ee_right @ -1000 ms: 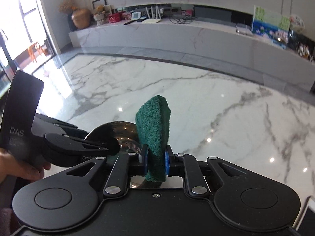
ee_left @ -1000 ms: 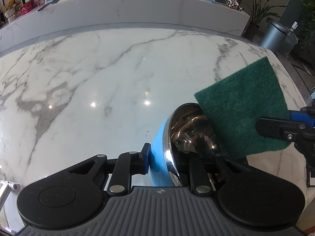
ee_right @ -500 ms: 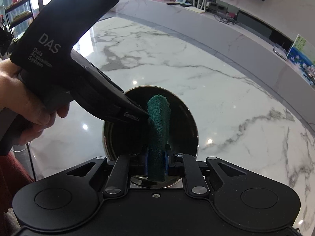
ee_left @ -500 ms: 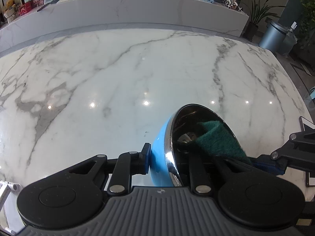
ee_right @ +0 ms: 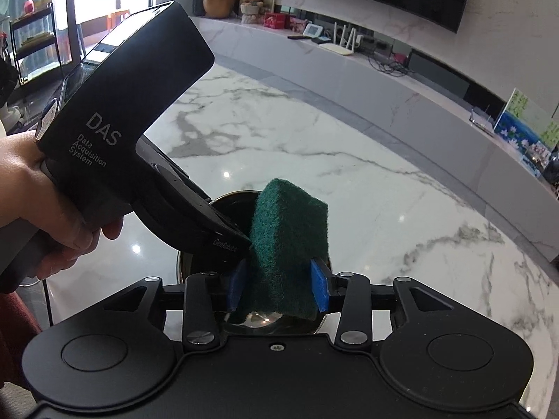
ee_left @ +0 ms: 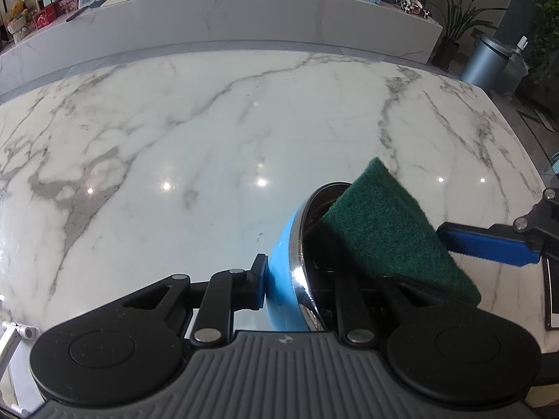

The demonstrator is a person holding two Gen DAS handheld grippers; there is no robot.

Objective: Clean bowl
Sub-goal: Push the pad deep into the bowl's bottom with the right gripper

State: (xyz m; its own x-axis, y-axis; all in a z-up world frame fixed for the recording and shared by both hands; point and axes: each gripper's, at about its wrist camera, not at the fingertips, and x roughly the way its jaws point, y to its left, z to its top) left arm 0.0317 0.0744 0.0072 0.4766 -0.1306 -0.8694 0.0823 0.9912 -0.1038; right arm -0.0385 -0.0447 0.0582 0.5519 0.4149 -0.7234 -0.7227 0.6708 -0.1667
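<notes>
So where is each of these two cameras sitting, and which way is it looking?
Left wrist view: sits on the left tongs, looking forward across the marble table; their fingers clamp the blue bowl by its rim.
Right wrist view: sits on the right tongs, facing the left tool and the person's left hand; their fingers grip the green scouring pad.
Shared: bowl, pad and table; the right tongs also enter the left view.

Left gripper (ee_left: 300, 279) at lower centre clamping the rim of a tilted blue bowl (ee_left: 281, 272), green scouring pad (ee_left: 391, 237) at its steel mouth, right gripper (ee_left: 489, 241) entering from right edge, marble table (ee_left: 209, 139) behind
</notes>
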